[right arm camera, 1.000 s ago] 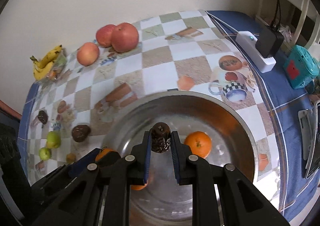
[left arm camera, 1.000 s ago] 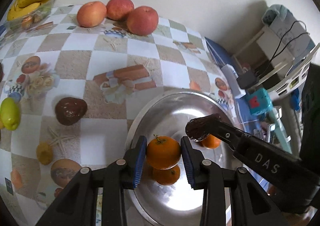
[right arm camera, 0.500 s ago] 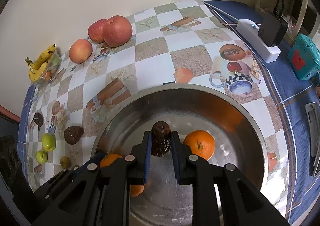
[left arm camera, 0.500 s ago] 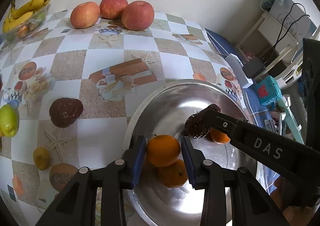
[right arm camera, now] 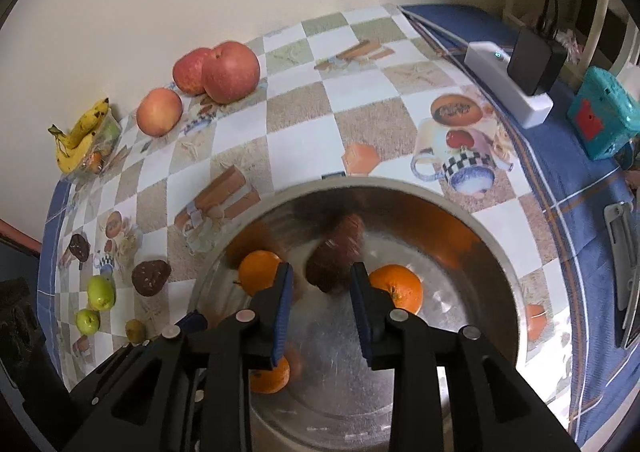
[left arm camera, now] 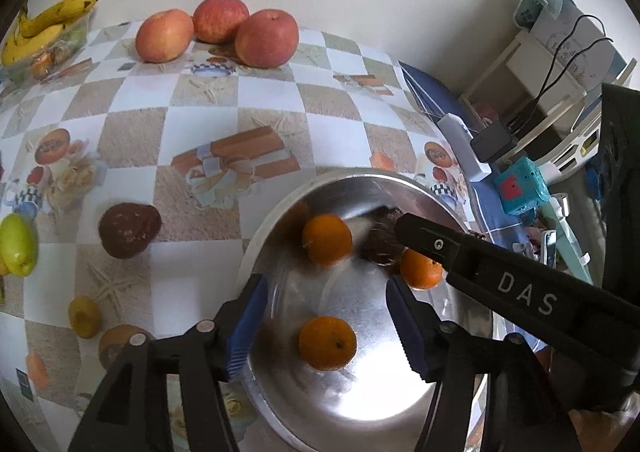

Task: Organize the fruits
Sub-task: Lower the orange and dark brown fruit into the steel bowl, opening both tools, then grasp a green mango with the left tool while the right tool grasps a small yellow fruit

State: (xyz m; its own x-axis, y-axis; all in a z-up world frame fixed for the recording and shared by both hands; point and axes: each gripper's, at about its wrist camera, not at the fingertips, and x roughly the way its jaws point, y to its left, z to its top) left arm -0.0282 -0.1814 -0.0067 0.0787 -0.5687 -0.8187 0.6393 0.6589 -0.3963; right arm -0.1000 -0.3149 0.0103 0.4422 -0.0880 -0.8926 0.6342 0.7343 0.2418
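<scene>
A steel bowl (left arm camera: 264, 228) (right arm camera: 496, 228) sits at the table's near side. It holds three oranges: one at the back (left arm camera: 327, 239) (right arm camera: 259, 272), one at the right (left arm camera: 421, 269) (right arm camera: 397, 288) and one at the front (left arm camera: 327, 342) (right arm camera: 270, 375). A dark brown fruit (right arm camera: 335, 257) (left arm camera: 380, 246) lies blurred in the bowl just beyond my right gripper (right arm camera: 320, 300), which is open. My left gripper (left arm camera: 324, 328) is open and empty above the bowl's near part.
Three red apples (left arm camera: 266, 38) (right arm camera: 230, 72) and a banana bunch (left arm camera: 44, 24) (right arm camera: 82, 134) are at the far edge. Another dark brown fruit (left arm camera: 129, 230) (right arm camera: 150, 278), green fruits (left arm camera: 17, 239) (right arm camera: 100, 292) and a small yellow fruit (left arm camera: 84, 317) lie left. A power strip (right arm camera: 508, 92) lies right.
Both grippers opened. The left let its orange go into the bowl, where it moved toward the back. The right let the dark brown fruit go into the bowl.
</scene>
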